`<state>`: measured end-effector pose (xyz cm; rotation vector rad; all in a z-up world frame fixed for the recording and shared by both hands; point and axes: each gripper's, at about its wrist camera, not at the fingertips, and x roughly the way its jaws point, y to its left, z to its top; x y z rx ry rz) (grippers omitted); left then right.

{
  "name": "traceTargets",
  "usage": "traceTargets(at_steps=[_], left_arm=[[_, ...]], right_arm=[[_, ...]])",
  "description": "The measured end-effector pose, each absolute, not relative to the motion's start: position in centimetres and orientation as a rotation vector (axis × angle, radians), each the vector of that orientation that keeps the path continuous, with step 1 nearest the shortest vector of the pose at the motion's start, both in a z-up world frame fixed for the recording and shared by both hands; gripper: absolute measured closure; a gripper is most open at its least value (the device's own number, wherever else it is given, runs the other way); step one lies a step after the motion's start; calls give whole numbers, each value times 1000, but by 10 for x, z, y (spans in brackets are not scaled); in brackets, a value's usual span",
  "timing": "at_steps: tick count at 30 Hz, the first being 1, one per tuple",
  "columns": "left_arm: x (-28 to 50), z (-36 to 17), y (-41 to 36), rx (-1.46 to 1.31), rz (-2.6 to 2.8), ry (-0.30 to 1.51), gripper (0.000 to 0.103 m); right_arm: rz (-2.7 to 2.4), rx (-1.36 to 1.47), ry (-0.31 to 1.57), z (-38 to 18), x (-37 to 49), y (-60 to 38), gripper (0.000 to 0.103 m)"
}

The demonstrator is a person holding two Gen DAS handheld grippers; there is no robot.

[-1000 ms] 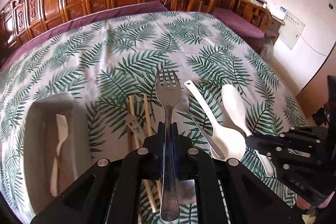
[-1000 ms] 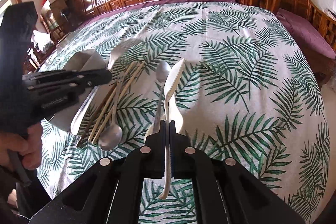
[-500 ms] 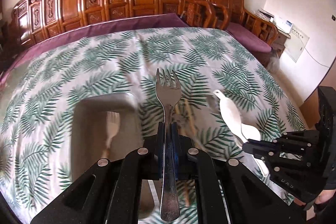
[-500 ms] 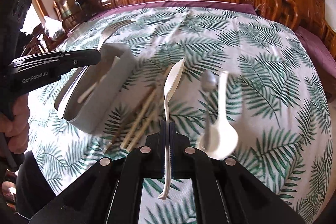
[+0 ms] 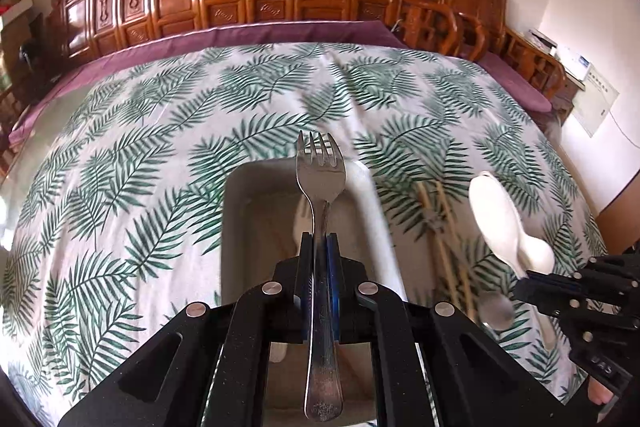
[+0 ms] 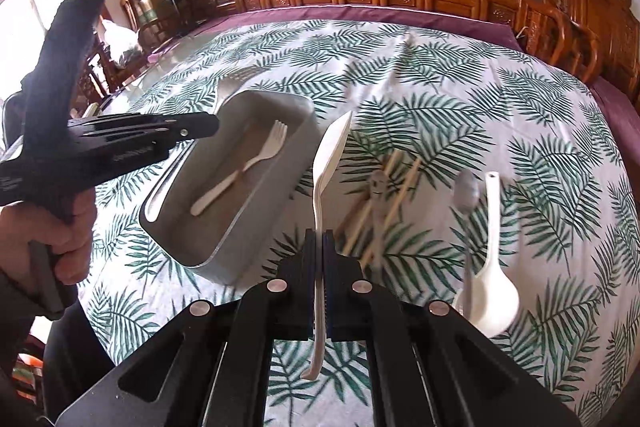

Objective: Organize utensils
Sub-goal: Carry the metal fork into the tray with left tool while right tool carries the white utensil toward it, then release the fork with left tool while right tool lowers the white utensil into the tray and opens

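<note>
Fork (image 5: 320, 183) clamped in left gripper (image 5: 320, 247) w/ tines over grey tray (image 6: 240, 227), right gripper (image 6: 320, 247) pinching white spoon (image 6: 330, 155) beside it — release too high & fork could bounce off tray's rim onto tablecloth (image 5: 120, 167).

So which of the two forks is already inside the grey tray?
The white plastic fork lies in the grey tray; the metal fork is clamped in the left gripper.
</note>
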<state>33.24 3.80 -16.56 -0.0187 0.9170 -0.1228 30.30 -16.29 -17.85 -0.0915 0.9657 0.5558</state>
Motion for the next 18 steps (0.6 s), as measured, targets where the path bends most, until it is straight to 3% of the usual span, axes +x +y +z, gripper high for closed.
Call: traceTargets(at_steps=[18], left_arm=[[336, -188, 58, -50, -101, 954, 97]], right_arm=[[569, -114, 978, -180, 301, -137, 99]])
